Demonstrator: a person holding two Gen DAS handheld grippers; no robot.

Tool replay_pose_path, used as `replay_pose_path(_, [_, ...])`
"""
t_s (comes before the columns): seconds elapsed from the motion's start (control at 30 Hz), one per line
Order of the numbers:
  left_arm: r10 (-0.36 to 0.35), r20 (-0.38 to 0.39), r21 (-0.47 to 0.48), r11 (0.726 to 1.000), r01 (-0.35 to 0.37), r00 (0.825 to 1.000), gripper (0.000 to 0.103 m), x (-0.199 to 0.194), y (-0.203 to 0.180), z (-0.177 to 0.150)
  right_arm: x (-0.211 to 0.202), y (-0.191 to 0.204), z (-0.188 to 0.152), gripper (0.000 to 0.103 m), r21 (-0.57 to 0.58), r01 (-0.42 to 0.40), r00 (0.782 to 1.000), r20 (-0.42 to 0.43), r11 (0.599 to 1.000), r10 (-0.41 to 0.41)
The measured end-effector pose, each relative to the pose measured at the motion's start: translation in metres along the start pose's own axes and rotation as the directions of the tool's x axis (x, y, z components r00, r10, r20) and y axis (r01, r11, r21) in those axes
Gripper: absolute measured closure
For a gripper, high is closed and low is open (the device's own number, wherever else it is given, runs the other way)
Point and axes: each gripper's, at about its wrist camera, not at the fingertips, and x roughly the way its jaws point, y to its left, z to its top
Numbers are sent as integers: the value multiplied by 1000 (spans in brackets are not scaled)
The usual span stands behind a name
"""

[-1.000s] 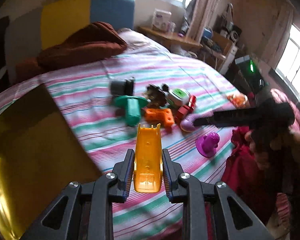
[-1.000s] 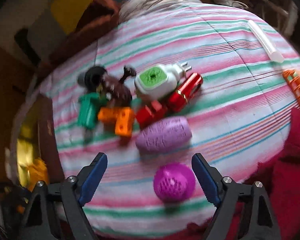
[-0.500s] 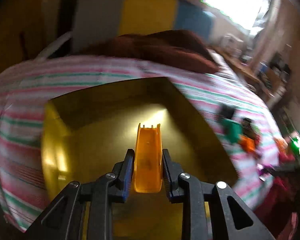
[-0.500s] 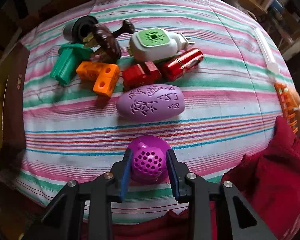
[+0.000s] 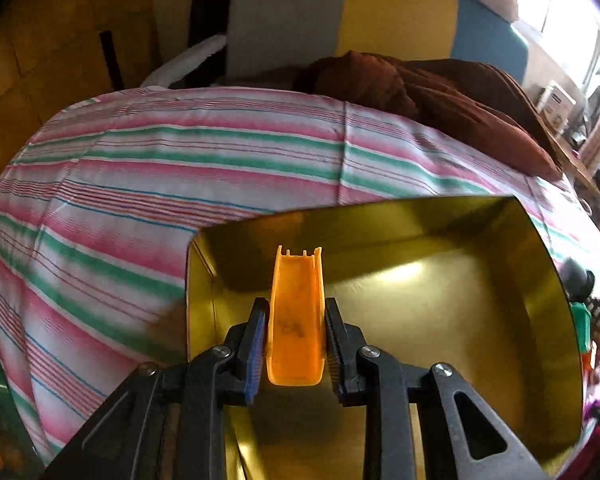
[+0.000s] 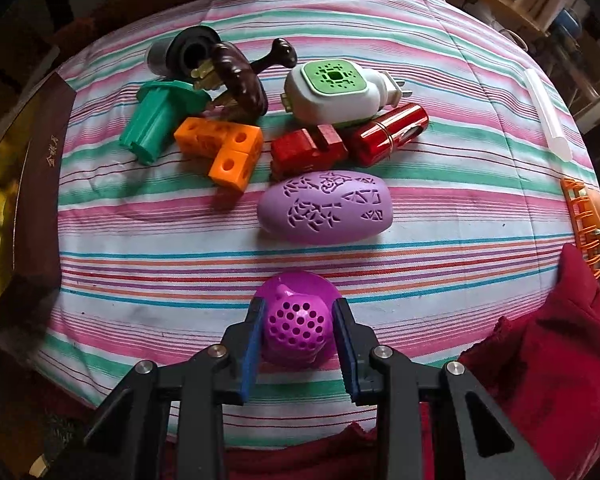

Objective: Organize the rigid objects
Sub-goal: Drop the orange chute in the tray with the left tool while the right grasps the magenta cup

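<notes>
Daylight floods in from a window (image 5: pixel 572 12) at the upper right of the left wrist view, blown out to white. A soft glare patch sits on the gold box (image 5: pixel 404 272) floor. Both fisheye views bend strongly at the rims, where corners go dark and slightly smeared; centres stay sharp.

My left tool (image 5: pixel 296 344) points steeply down, its blue-padded jaws clamped on an orange plastic channel-shaped piece (image 5: pixel 297 320) that sticks out ahead of the tips. My right tool (image 6: pixel 298 330) points almost straight down; its jaws have just closed onto a magenta perforated plastic dome (image 6: pixel 298 326) between them.
</notes>
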Motion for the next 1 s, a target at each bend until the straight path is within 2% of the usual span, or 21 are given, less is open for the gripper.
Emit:
replay_pose_path(0.1, [28, 3, -11, 1000, -28, 1000, 71, 2, 4, 3, -3, -4, -3, 70, -6, -4, 1000, 0, 1000, 4])
replay_pose_path(0.2, [9, 7, -28, 1000, -9, 1000, 66, -3, 10, 6, -3, -5, -2, 70, -11, -5, 1000, 1, 1000, 5])
replay_pose_path(0.23, [6, 12, -35, 999, -6, 1000, 66, -7, 12, 6, 4, 10, 4, 70, -14, -3, 1000, 1, 1000, 3])
replay_pose_path(0.3, [4, 47, -31, 1000, -3, 999, 66, -25, 10, 0, 1, 14, 2, 70, -19, -6, 1000, 4, 1000, 6])
replay_pose_path(0.43, [5, 112, -17, 1000, -3, 994, 66, -64, 3, -23, -1, 10, 1, 70, -19, -35, 999, 38, 999, 35])
replay_pose_path(0.57, [-19, 162, 13, 1000, 17, 987, 66, -102, -11, -63, -11, 10, -1, 70, -34, -79, 993, 85, 996, 82])
replay_pose_path(0.77, [-36, 194, 38, 999, 29, 980, 66, -133, -28, -102, -34, 33, 0, 70, -97, -130, 973, 177, 987, 146])
replay_pose_path(0.9, [-29, 190, 36, 999, 23, 981, 66, -142, -32, -117, -53, 73, 6, 70, -182, -174, 947, 239, 968, 215])
replay_pose_path(1.0, [-40, 189, 20, 999, 36, 981, 66, -148, -30, -124, -72, 110, 10, 70, -261, -207, 918, 280, 943, 279])
